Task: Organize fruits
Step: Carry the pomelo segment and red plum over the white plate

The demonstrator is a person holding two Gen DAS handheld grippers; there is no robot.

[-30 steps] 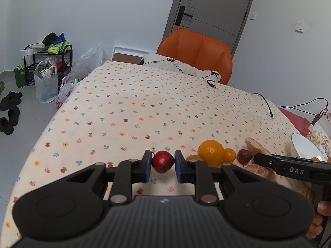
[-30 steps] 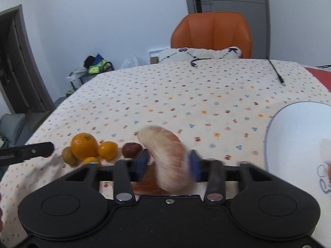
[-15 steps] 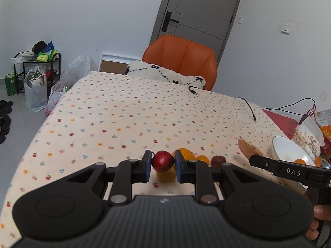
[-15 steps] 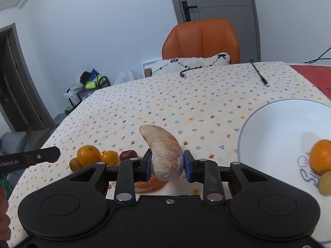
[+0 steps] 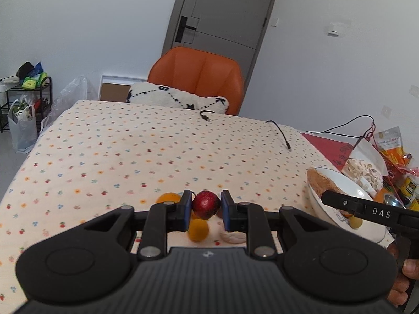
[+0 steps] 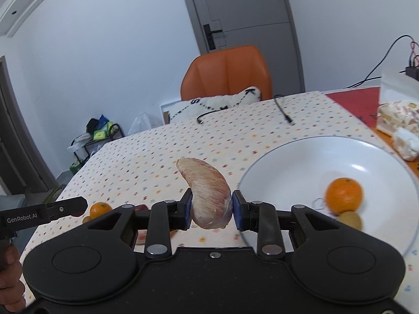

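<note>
Left gripper (image 5: 204, 208): I pinch small dark-red round fruit (image 5: 205, 204) | right gripper (image 6: 211, 210): I pinch pale pink curved pomelo segment (image 6: 209, 196), beside white round plate (image 6: 288, 162) holding orange (image 6: 345, 195).

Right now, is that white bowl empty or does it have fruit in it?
Not empty. The white bowl holds an orange and a small brownish-green fruit beside it.

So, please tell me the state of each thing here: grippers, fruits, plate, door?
left gripper: shut on red fruit, lifted
right gripper: shut on pomelo segment, lifted
white plate: holds orange and kiwi
small oranges: lying on tablecloth
door: closed
</note>
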